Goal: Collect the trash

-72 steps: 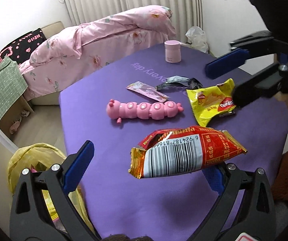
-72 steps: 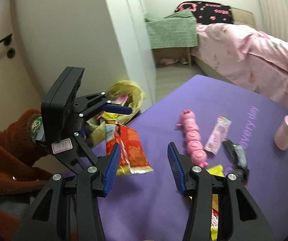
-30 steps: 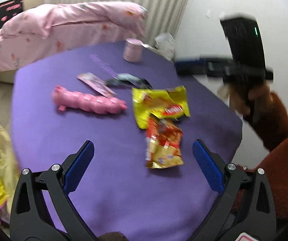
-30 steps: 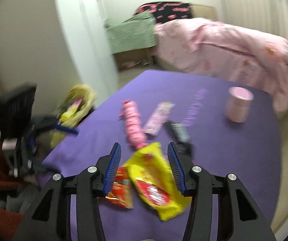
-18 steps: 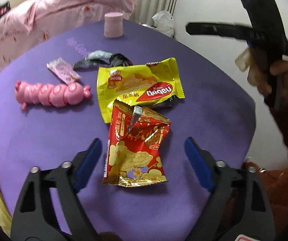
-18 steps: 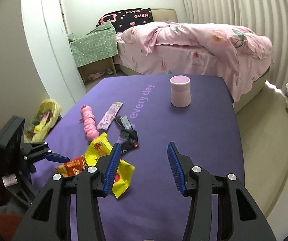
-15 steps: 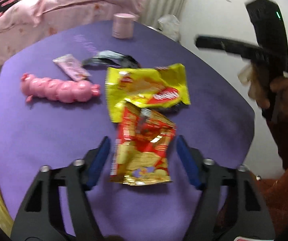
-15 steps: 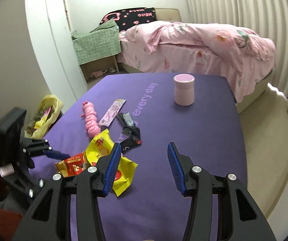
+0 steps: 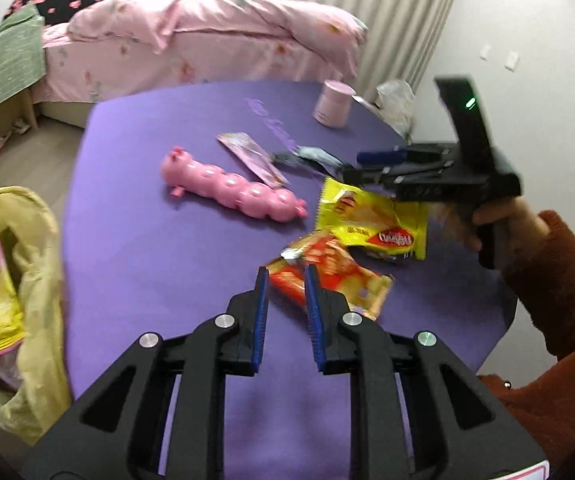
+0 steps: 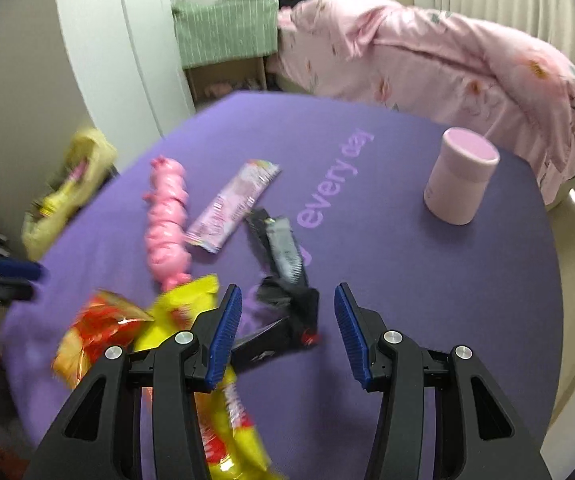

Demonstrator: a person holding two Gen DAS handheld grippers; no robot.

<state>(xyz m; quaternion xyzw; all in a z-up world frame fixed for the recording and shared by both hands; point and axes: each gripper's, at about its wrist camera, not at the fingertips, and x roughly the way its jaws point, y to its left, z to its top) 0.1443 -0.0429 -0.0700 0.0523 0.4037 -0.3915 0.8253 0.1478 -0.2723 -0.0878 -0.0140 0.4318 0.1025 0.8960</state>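
Observation:
A red snack bag (image 9: 327, 276) lies on the purple table (image 9: 147, 248). My left gripper (image 9: 286, 284) stands narrowly open at the bag's near end, its jaws either side of the corner, not closed on it. A yellow chip bag (image 9: 371, 220) lies just beyond it, and a black wrapper (image 10: 283, 264) and a pink wrapper (image 10: 231, 204) lie farther on. My right gripper (image 10: 287, 312) is open above the black wrapper, empty; the yellow chip bag (image 10: 191, 312) is by its left finger. The right gripper also shows in the left wrist view (image 9: 371, 164), over the yellow bag's far edge.
A pink caterpillar toy (image 9: 231, 188) lies mid-table and a pink cylinder (image 10: 459, 176) stands at the far side. A yellow trash bag (image 9: 11, 280) with wrappers hangs off the table's left. A pink-quilted bed (image 9: 207, 48) is behind.
The red bag was held in my left gripper, then lay on the table. My left gripper has narrowed around its near corner. My right gripper has come down toward the black wrapper and yellow bag.

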